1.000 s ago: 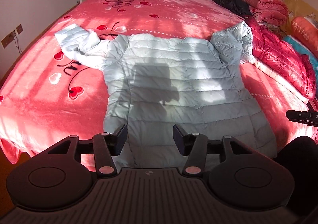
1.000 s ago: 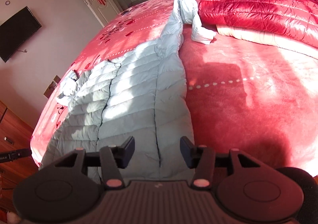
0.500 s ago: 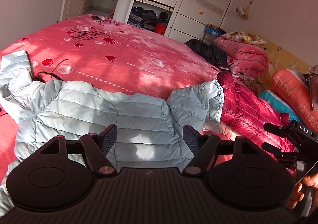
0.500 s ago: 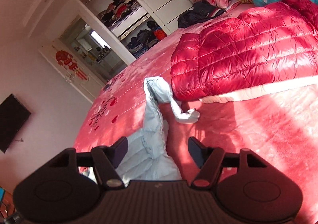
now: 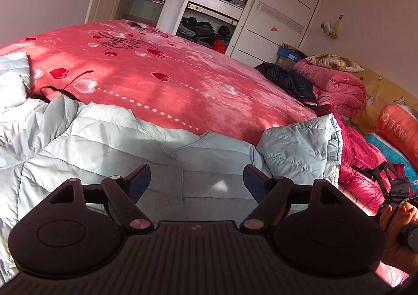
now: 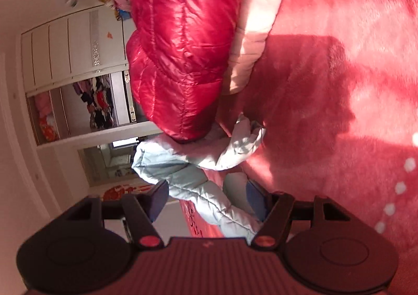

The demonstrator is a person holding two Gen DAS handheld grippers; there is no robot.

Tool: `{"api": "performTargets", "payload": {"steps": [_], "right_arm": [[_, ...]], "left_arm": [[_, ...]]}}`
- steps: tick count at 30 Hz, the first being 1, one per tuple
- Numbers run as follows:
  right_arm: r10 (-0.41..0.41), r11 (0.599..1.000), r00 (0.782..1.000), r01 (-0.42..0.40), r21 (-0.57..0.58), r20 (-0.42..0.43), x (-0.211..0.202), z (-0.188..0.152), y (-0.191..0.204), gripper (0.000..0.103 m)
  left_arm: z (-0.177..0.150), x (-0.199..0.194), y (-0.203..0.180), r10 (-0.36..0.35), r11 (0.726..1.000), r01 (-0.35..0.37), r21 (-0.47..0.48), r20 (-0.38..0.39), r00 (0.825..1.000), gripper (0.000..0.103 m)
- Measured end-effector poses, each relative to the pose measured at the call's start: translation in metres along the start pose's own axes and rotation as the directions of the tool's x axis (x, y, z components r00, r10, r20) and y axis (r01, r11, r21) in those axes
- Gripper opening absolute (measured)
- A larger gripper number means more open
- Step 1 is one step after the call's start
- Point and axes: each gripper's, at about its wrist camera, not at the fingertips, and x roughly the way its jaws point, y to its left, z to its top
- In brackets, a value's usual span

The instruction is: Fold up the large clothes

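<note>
A pale blue quilted down jacket [image 5: 109,153] lies spread flat on the red bed. My left gripper [image 5: 197,182] is open and empty, hovering just above the jacket near its collar. The jacket's right sleeve [image 5: 300,146] is bent up beside a red down jacket [image 5: 363,164]. In the right wrist view, rolled on its side, my right gripper [image 6: 206,198] is open, its jaws on either side of that pale blue sleeve [image 6: 193,169], not closed on it. The sleeve cuff [image 6: 248,138] lies against the red down jacket [image 6: 183,46].
The bed has a red blanket [image 5: 183,78] with hearts. Folded pink quilts [image 5: 337,85], a dark garment [image 5: 287,80] and an orange pillow [image 5: 399,127] lie at the right. An open wardrobe [image 5: 216,2] stands behind. My right gripper and hand show at the left wrist view's right edge [image 5: 394,190].
Both grippers have moved forward up the jacket. The left one went from the hem to the collar. The right one rolled sideways and closed in on the right sleeve.
</note>
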Motion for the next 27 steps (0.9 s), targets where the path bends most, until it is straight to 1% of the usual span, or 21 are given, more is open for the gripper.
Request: {"api": "performTargets", "payload": {"steps": [3, 5, 8, 9, 10, 12, 13, 14, 15, 16, 17, 20, 22, 25, 27], "right_arm": [[0.016, 0.992, 1.0, -0.018, 0.124, 0.022, 0.01, 0.006, -0.017, 0.066], [0.033, 0.983, 0.999, -0.037, 0.182, 0.025, 0.017, 0.011, -0.023, 0.066], [0.032, 0.969, 0.998, -0.042, 0.242, 0.047, 0.021, 0.016, -0.028, 0.066], [0.039, 0.965, 0.998, -0.052, 0.256, 0.054, 0.022, 0.018, -0.03, 0.064], [0.04, 0.965, 0.998, -0.052, 0.256, 0.051, 0.024, 0.019, -0.03, 0.061], [0.011, 0.97, 0.999, -0.023, 0.24, 0.051, 0.026, 0.023, -0.027, 0.044], [-0.002, 0.972, 0.998, -0.012, 0.233, 0.058, 0.026, 0.024, -0.026, 0.04], [-0.01, 0.974, 0.998, -0.004, 0.226, 0.062, 0.025, 0.025, -0.025, 0.03], [-0.015, 0.979, 0.998, 0.001, 0.203, 0.065, 0.022, 0.023, -0.024, 0.021], [-0.024, 0.986, 0.997, 0.013, 0.167, 0.069, 0.02, 0.023, -0.019, 0.017], [-0.044, 0.993, 0.996, 0.035, 0.11, 0.078, 0.017, 0.022, -0.012, 0.01], [-0.064, 0.998, 0.993, 0.065, -0.01, 0.095, 0.004, 0.018, 0.011, 0.005], [-0.063, 0.99, 0.991, 0.076, -0.12, 0.115, -0.009, 0.013, 0.035, 0.004], [-0.032, 0.948, 0.988, 0.078, -0.308, 0.152, -0.033, 0.007, 0.081, 0.003], [-0.011, 0.88, 0.984, 0.094, -0.465, 0.177, -0.048, -0.001, 0.121, 0.003]], "left_arm": [[0.002, 0.005, 0.007, -0.006, 1.0, 0.006, 0.001, 0.018, 1.0, 0.097], [0.003, 0.0, 0.012, -0.008, 1.0, 0.008, -0.019, 0.015, 1.0, 0.098], [0.002, -0.002, 0.012, -0.012, 0.999, 0.012, -0.035, 0.014, 1.0, 0.098], [0.002, -0.002, 0.012, -0.014, 0.999, 0.015, -0.036, 0.015, 1.0, 0.098], [0.002, -0.002, 0.014, -0.018, 0.999, 0.018, -0.036, 0.015, 1.0, 0.098], [0.001, -0.002, 0.014, -0.023, 0.999, 0.023, -0.036, 0.011, 1.0, 0.098], [0.001, -0.003, 0.015, -0.023, 0.999, 0.023, -0.037, 0.009, 1.0, 0.098], [0.001, -0.003, 0.016, -0.021, 0.999, 0.021, -0.04, 0.005, 1.0, 0.098], [0.001, -0.004, 0.017, -0.02, 0.999, 0.02, -0.045, 0.004, 1.0, 0.098], [0.001, -0.005, 0.018, -0.02, 0.999, 0.02, -0.05, 0.005, 1.0, 0.098], [0.002, -0.005, 0.02, -0.019, 0.998, 0.019, -0.059, 0.004, 1.0, 0.098], [0.004, -0.008, 0.027, -0.004, 0.997, 0.004, -0.081, 0.008, 1.0, 0.098], [0.005, -0.011, 0.033, 0.008, 0.995, -0.006, -0.103, 0.012, 1.0, 0.098], [0.008, -0.017, 0.041, 0.023, 0.99, -0.019, -0.139, 0.025, 0.999, 0.098], [0.009, -0.021, 0.044, 0.033, 0.988, -0.027, -0.151, 0.036, 0.999, 0.098]]}}
